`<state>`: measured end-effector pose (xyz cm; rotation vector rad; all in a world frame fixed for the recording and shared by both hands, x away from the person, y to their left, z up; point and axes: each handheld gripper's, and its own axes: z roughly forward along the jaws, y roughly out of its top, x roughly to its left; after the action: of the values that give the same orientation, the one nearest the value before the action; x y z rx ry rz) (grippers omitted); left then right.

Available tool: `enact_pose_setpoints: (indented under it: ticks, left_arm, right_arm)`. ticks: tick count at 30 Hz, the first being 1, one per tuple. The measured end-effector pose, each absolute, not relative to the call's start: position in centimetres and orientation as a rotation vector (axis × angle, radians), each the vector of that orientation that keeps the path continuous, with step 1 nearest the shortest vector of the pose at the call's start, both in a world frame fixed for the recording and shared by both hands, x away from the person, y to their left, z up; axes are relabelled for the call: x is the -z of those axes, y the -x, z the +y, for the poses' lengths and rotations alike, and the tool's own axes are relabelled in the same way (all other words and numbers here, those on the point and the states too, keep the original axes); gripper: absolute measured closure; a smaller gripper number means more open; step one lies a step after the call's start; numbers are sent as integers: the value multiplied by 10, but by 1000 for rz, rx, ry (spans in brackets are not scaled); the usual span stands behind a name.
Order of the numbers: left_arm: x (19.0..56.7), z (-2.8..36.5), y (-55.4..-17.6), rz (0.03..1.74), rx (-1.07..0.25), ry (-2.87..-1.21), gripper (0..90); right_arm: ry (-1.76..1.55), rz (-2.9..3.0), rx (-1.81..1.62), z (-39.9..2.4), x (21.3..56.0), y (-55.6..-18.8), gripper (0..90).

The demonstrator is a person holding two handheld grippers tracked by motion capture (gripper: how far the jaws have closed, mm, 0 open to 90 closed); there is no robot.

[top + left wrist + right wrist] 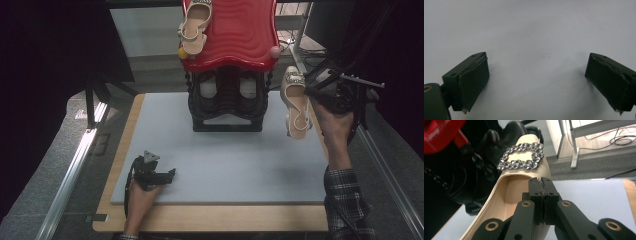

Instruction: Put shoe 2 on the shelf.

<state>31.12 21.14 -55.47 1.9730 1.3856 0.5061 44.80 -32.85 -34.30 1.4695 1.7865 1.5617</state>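
A beige slingback shoe point(296, 102) with a rhinestone buckle point(521, 157) hangs above the right part of the grey mat point(225, 165). My right gripper point(315, 90) is shut on the shoe's side edge; in the right gripper view the two jaws pinch the rim point(543, 195). A matching beige shoe point(194, 27) lies on the left of the red top shelf point(240, 35) of a black rack point(227, 102). My left gripper point(167, 176) rests low at the mat's front left. In the left gripper view its jaws stand wide apart over bare mat point(536, 50), with nothing between them.
Black shoes point(209, 86) sit on the rack's lower shelf under the red top. The mat lies on a wooden board point(210, 220). A metal rail point(75, 165) runs along the left. White desk legs and cables point(579, 142) stand behind the table at the right.
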Motion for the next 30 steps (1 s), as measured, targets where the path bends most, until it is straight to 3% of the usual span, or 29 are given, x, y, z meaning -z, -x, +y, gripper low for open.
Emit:
enact_pose_setpoints:
  ticks: [30]
  left_arm:
    - [555,211,-311,1387,-510,-1964,54]
  right_arm:
    - [-1419,1632,-1610,-316,256,-502,883]
